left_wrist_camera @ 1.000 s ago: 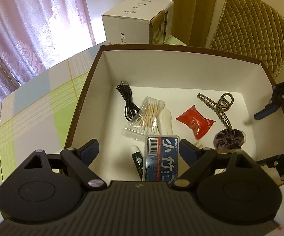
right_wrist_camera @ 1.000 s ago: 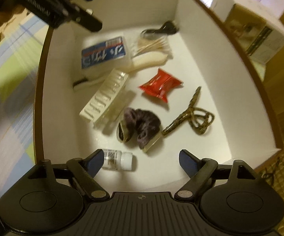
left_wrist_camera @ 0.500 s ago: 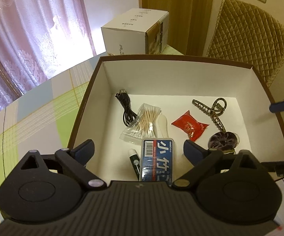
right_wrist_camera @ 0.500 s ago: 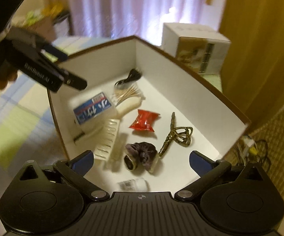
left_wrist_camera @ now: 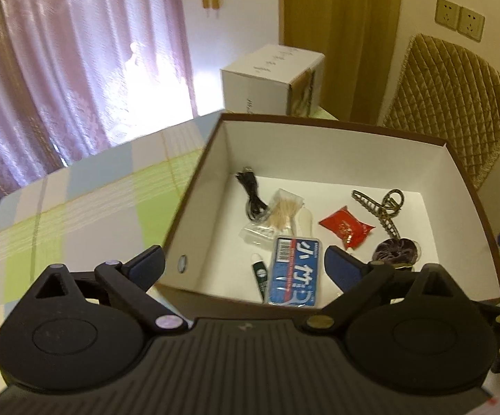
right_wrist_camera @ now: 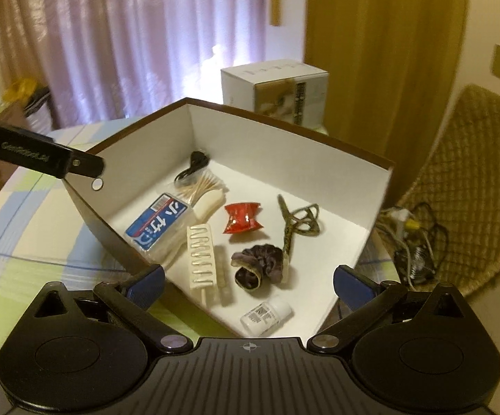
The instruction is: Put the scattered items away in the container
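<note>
Blue pack [left_wrist_camera: 295,271]; white barcode label

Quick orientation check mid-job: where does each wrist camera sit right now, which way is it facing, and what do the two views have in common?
Left wrist: behind the open left gripper, above the box's near wall, looking across the box toward the curtains and the quilted chair; only its own fingers show, plus part of the other tool at the right edge.
Right wrist: behind the open right gripper, at a box corner, facing the curtains; the left tool's finger crosses the upper left.
Shared: blue packet, red wrapper, hair claw, white carton.
</note>
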The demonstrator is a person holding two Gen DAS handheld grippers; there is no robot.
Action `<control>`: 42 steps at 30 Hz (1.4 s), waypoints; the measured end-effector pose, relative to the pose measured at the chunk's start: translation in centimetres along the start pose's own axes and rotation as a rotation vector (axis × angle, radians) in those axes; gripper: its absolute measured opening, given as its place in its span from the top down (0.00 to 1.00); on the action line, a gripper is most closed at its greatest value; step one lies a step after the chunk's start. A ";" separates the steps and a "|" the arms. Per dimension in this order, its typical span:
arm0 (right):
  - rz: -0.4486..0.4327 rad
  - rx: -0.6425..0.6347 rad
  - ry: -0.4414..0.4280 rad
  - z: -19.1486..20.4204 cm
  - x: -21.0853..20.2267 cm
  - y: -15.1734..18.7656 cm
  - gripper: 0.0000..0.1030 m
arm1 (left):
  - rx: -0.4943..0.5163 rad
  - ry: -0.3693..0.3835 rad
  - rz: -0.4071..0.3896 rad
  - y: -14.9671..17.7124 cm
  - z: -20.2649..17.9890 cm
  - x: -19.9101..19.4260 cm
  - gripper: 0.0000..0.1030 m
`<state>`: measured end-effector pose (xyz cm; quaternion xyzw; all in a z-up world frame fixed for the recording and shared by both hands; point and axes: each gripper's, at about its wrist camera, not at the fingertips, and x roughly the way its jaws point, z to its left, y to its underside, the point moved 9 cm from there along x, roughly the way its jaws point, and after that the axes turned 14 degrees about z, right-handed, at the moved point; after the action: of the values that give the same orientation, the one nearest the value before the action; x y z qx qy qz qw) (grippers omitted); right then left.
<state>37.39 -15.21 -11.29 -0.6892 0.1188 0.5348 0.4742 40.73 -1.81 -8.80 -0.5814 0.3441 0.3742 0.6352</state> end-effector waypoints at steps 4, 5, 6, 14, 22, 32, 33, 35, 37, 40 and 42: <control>-0.010 0.045 -0.017 0.6 -1.2 0.6 0.02 | 0.003 -0.096 -0.081 0.6 0.5 -2.5 0.06; -0.010 0.053 -0.022 0.7 -1.5 0.7 0.02 | 0.009 -0.110 -0.103 0.7 0.5 -3.3 0.06; -0.012 0.057 -0.022 0.9 -1.8 0.9 0.02 | 0.010 -0.116 -0.121 0.8 0.4 -4.1 0.06; -0.012 0.048 0.008 1.8 -3.5 2.3 0.02 | 0.060 -0.134 -0.153 2.5 -0.7 -7.8 0.01; 0.016 0.037 0.001 2.7 -4.7 4.9 0.02 | 0.049 -0.111 -0.078 7.0 -2.2 -8.7 0.01; 0.027 0.045 0.002 2.8 -6.0 6.8 0.02 | -0.011 -0.030 0.007 11.6 -3.4 -10.0 0.01; 0.030 0.045 0.000 2.8 -6.1 6.9 0.02 | -0.014 -0.027 0.019 12.0 -3.6 -9.9 0.01; 0.033 0.047 0.000 2.8 -6.2 7.1 0.02 | -0.017 -0.024 0.035 12.6 -3.8 -9.9 0.01; 0.036 0.048 -0.004 2.9 -6.3 7.3 0.02 | -0.019 -0.021 0.048 13.2 -4.1 -9.9 0.01; 0.040 0.048 -0.006 3.0 -6.4 7.6 0.02 | -0.020 -0.012 0.063 13.9 -4.5 -9.9 0.01; 0.045 0.047 0.000 3.0 -6.4 7.8 0.02 | -0.015 -0.011 0.069 14.3 -4.7 -10.0 0.01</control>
<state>27.72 -19.10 -9.83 -0.6749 0.1467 0.5425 0.4782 23.33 -6.65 -7.38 -0.5720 0.3574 0.4016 0.6195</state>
